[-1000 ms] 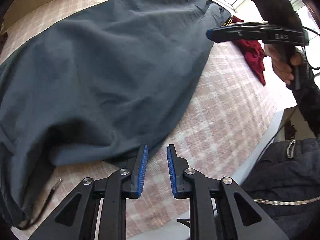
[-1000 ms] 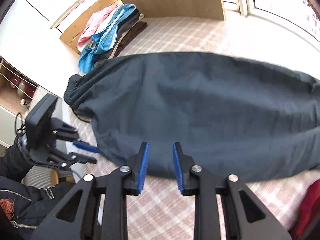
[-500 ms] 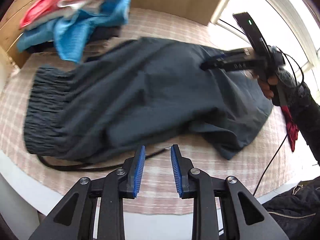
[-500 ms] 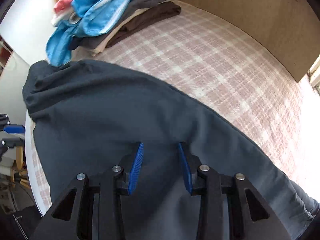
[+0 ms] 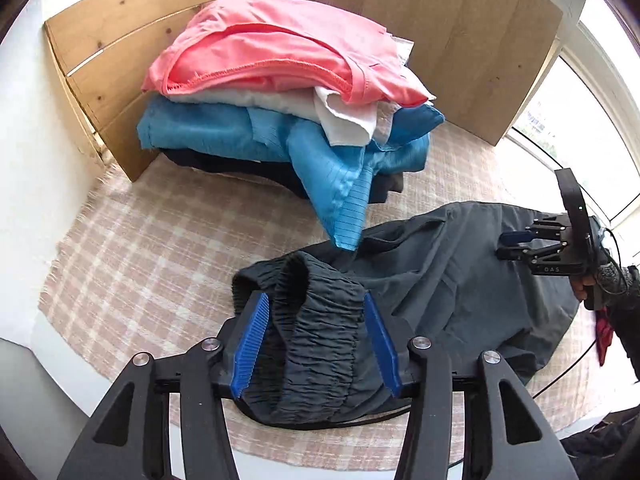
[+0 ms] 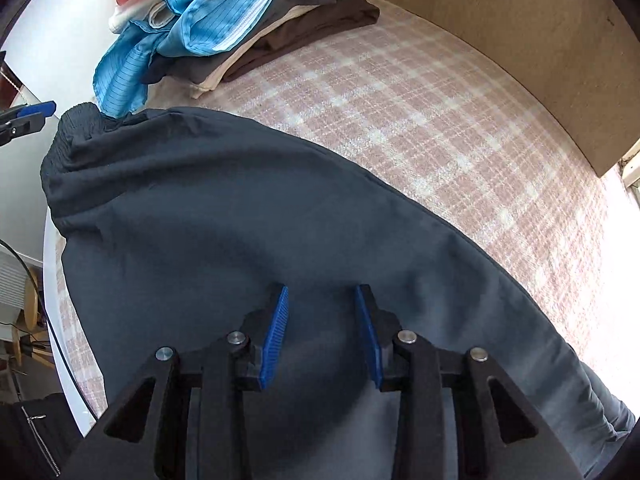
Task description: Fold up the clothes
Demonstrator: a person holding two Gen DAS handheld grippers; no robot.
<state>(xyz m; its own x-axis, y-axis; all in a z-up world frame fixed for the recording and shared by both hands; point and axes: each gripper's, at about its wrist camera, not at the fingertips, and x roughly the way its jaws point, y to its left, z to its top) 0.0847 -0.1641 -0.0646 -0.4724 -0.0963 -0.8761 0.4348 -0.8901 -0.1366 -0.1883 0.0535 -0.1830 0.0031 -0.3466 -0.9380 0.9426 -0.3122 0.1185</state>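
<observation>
dark grey trousers (image 5: 460, 280) | spread flat | waistband (image 5: 316, 332) bunched upward

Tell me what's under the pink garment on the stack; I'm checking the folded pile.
Under the pink garment lie a white piece, a blue one, then dark folded clothes. Their count and the pile's bottom are hidden.

The only readable lettering is a small pale mark that looks like "DAS", though its first letter is unclear, printed on the side of the black body of the right claw (image 5: 516, 245) as seen from the left wrist view.
</observation>
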